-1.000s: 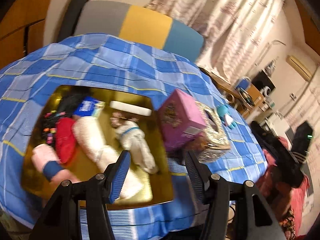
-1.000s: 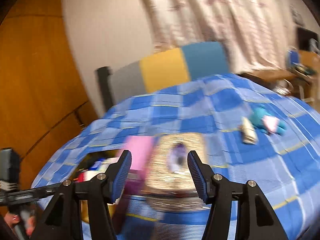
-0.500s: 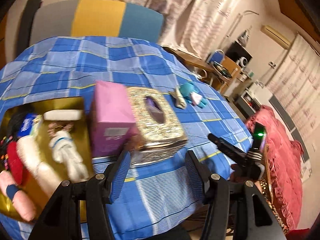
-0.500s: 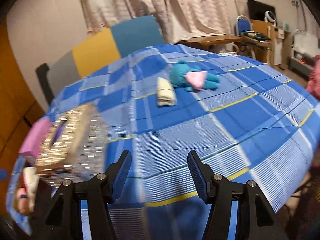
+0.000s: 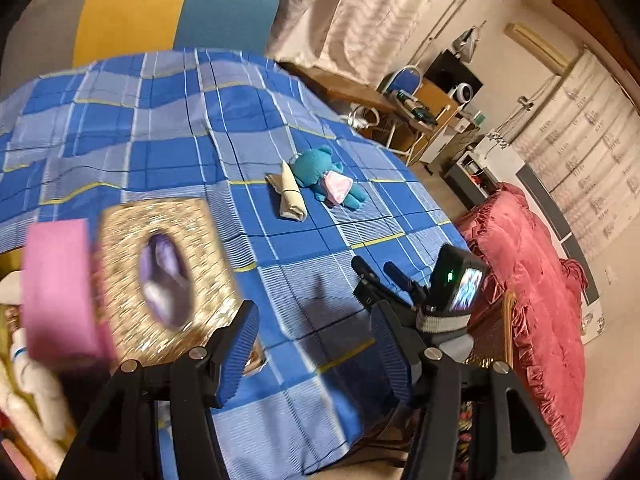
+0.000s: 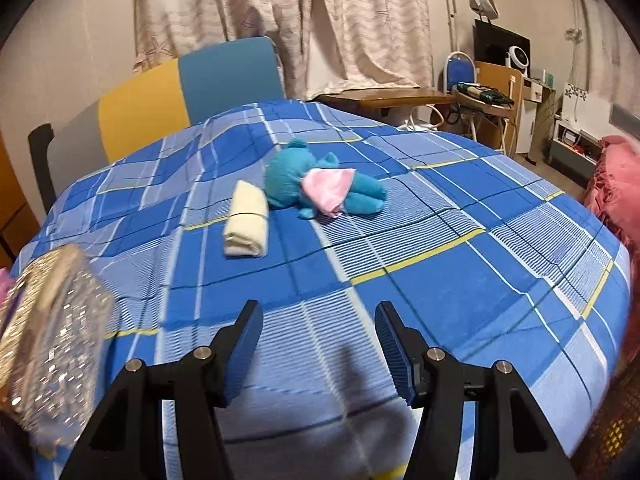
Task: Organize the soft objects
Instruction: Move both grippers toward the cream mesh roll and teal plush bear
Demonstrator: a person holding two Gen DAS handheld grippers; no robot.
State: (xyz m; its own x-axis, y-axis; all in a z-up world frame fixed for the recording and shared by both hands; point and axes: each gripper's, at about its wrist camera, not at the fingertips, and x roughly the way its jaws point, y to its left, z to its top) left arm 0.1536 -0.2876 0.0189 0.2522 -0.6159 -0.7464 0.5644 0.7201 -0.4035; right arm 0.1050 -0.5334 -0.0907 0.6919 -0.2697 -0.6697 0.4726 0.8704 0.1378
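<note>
On my right wrist view: teal plush bear [image 6: 320, 186] in a pink dress, lying on the blue checked tablecloth [image 6: 440, 280], with a cream rolled cloth [image 6: 246, 220] just beside it, touching at the head end; my right gripper [image 6: 318, 344] hangs above the cloth nearer me, jaws spread, nothing between them. On my left: left gripper [image 5: 314, 346] likewise wide apart and empty, gold sequinned tissue box [image 5: 160, 268] and pink box [image 5: 60, 292] side by side, blurred.
</note>
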